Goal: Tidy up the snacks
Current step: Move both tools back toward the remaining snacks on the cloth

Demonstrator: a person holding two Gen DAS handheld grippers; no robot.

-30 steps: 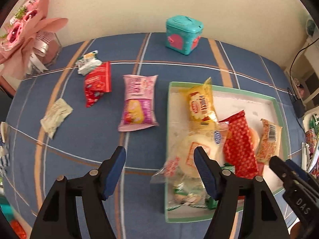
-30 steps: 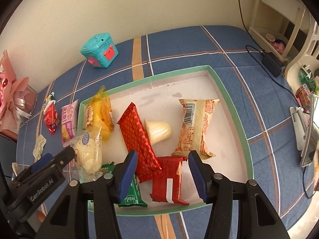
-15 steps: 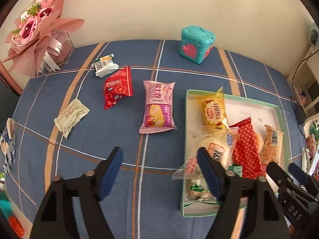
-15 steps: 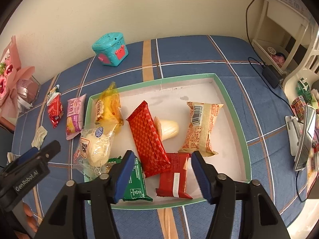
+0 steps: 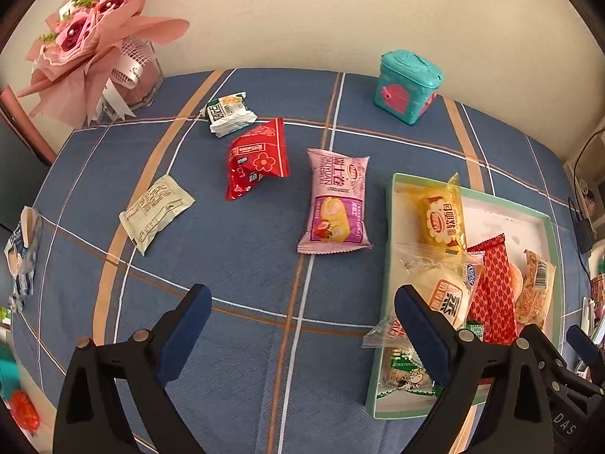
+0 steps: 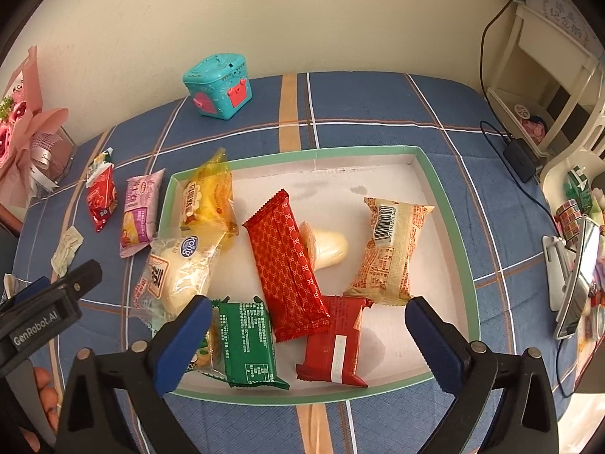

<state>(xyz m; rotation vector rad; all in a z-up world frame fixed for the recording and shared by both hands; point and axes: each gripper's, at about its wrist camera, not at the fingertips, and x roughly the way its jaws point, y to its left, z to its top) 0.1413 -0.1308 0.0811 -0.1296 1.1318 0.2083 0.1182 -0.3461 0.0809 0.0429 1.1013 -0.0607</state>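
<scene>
A green-rimmed white tray (image 6: 446, 204) holds several snacks: a yellow pack (image 6: 208, 204), a clear-bagged bun (image 6: 177, 272), a red patterned bar (image 6: 287, 261), a barcoded beige pack (image 6: 389, 249), a green pack (image 6: 245, 344) and a red pack (image 6: 336, 344). Left of the tray, a pink pack (image 5: 338, 200), a red flower pack (image 5: 257, 159), a small white pack (image 5: 228, 113) and a cream sachet (image 5: 155, 212) lie on the blue cloth. My left gripper (image 5: 300, 302) hovers over bare cloth, jaws opening, nothing between them. My right gripper (image 6: 308, 310) hangs above the tray's front, jaws opening, gripping nothing.
A teal box (image 5: 408, 87) stands at the back by the wall, a pink bouquet (image 5: 87, 41) at the back left. A blue-white packet (image 5: 22, 249) lies at the cloth's left edge. A charger with cable (image 6: 522, 159) and a phone on a stand (image 6: 578, 276) sit to the right.
Both grippers' jaws have spread much wider. The left gripper has shifted left, away from the tray and out over the cloth. The right gripper stays over the tray.
</scene>
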